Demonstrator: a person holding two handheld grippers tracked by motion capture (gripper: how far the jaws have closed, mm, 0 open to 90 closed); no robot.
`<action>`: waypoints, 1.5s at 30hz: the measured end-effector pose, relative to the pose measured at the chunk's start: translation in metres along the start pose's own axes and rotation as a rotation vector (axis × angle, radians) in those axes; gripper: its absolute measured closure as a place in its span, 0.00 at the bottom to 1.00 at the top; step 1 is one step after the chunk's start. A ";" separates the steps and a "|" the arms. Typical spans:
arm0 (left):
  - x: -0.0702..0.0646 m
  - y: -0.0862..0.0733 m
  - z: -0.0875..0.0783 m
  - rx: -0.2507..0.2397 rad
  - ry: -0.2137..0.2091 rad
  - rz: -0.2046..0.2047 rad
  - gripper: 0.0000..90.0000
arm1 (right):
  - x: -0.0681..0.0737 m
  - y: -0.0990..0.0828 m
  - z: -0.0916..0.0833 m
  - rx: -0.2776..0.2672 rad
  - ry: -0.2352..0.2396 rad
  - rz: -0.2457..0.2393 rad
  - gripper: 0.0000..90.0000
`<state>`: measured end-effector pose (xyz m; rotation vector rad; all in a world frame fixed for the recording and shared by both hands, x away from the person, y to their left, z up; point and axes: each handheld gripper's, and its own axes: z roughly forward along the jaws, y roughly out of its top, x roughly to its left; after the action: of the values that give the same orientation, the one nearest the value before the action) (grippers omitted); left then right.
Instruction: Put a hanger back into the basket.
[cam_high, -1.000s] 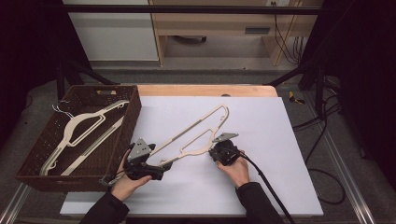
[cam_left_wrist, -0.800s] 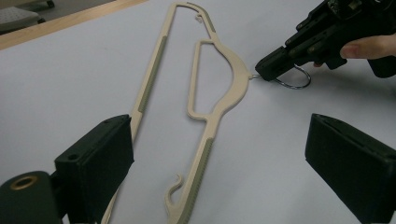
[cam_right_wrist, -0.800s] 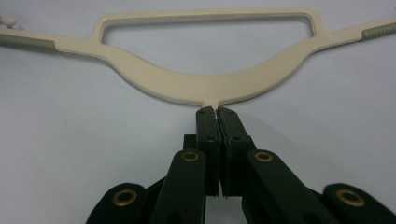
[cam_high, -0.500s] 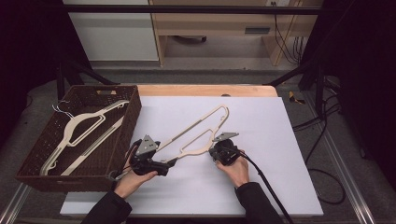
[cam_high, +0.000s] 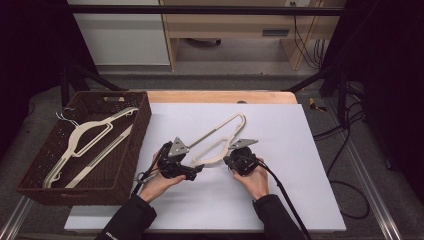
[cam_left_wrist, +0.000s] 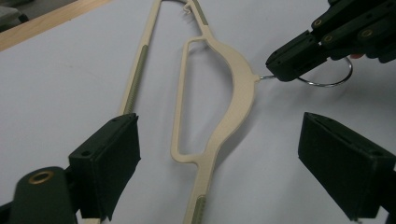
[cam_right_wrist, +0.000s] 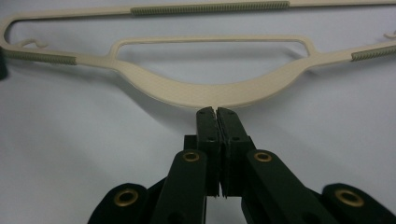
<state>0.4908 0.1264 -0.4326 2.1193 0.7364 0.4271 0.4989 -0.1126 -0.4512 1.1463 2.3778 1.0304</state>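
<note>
Wooden shelf unit (cam_high: 235, 30) behind white table (cam_high: 300, 165).

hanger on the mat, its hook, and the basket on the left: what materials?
Hanger: looks like moulded plastic, matt cream, with ribbed greenish grip strips that may be rubbery. Hook: thin bright wire, likely steel; the right gripper is shut on its base. Basket: dark brown woven weave, wicker or plastic rattan; can't tell which.
</note>
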 end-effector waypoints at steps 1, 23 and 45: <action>0.000 0.001 0.003 0.003 -0.004 0.003 0.15 | 0.000 0.000 -0.001 -0.001 0.000 0.004 0.99; -0.007 0.010 0.059 0.145 -0.012 0.170 0.46 | 0.004 0.006 -0.008 -0.010 0.008 0.000 0.99; -0.013 0.013 0.069 0.217 -0.021 0.235 0.75 | 0.007 0.009 -0.017 -0.045 0.015 0.007 0.98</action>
<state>0.5216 0.0701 -0.4640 2.4234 0.5426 0.4673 0.4903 -0.1117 -0.4328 1.1354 2.3515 1.0931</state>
